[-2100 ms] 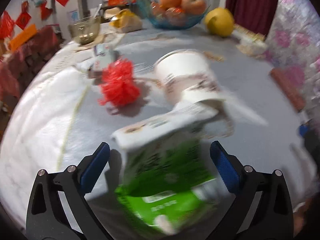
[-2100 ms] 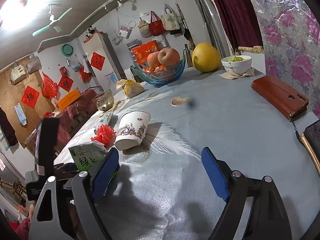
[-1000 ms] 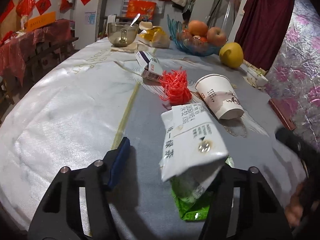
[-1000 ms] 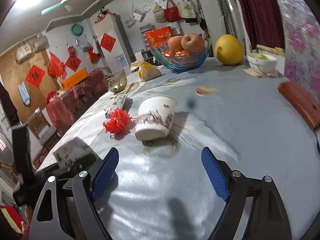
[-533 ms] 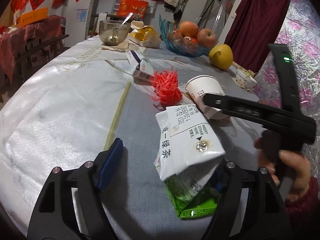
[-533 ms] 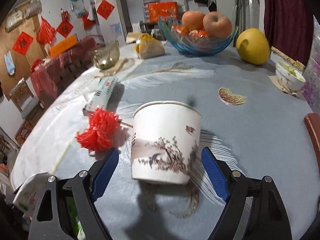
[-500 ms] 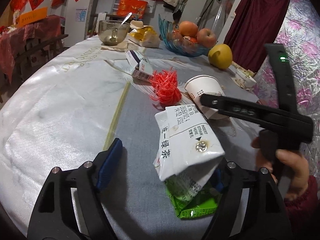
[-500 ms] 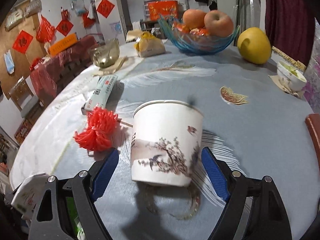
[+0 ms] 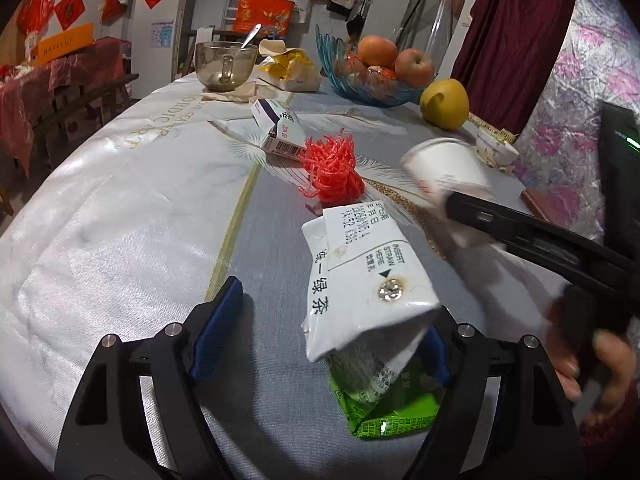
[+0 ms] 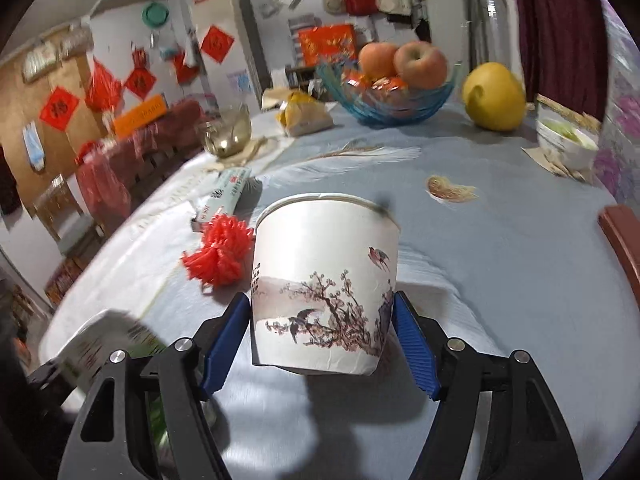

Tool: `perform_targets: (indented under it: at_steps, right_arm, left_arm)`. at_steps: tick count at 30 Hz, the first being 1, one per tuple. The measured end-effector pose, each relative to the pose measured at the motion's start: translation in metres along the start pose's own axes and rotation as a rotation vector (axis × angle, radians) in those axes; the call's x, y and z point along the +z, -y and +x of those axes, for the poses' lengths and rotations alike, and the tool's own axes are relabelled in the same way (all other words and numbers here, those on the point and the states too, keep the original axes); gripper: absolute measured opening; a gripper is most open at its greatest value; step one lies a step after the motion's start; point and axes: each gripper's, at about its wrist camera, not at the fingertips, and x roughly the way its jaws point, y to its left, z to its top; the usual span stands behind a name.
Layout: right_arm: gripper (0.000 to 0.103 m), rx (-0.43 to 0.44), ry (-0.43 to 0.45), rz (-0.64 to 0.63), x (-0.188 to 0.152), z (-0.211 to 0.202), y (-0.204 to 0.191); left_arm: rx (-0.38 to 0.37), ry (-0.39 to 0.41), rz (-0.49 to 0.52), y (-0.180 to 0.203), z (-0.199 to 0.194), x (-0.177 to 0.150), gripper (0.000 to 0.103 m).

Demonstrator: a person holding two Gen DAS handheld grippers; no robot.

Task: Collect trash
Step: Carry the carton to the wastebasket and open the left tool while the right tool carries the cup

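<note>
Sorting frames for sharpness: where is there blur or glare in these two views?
Left wrist: carton sharp, cup and hand smeared, sheen on the tablecloth. Right wrist: cup sharp, walls and left edge blurred, carton smeared.

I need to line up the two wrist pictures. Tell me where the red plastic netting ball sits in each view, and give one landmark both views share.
Left wrist: the red netting ball lies upper centre, just beyond the green tea carton.
Right wrist: the ball lies left of centre, beside the paper cup, on its left.
Shared landmark: the blue glass fruit bowl at the table's far side.
</note>
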Motion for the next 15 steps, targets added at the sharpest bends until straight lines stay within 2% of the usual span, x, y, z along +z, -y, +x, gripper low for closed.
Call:
perform_targets:
  at_steps: [5,7,10,12,15]
  right_arm:
    - [0.072,0.062,0.053,0.108,-0.020,-0.030,0.025]
    - [0.072,0.072,0.067,0.132,-0.026,-0.039,0.033]
    - [0.072,0.080,0.074,0.149,-0.031,-0.041,0.041]
    - [0.072,0.103,0.072,0.176,-0.035,-0.041,0.047]
    - [0.072,0.130,0.075,0.200,-0.041,-0.043,0.052]
  left_arm:
    - [0.035,0.004,-0.001,0.003,0.001,0.000,0.074]
    - [0.043,0.013,-0.012,0.003,0.001,0.000,0.069]
    - [0.031,0.017,-0.025,0.003,-0.001,-0.001,0.052]
    - [-0.021,-0.001,-0.029,0.006,0.000,-0.002,0.031]
    - [-0.029,-0.009,-0.020,0.012,0.001,-0.004,0.024]
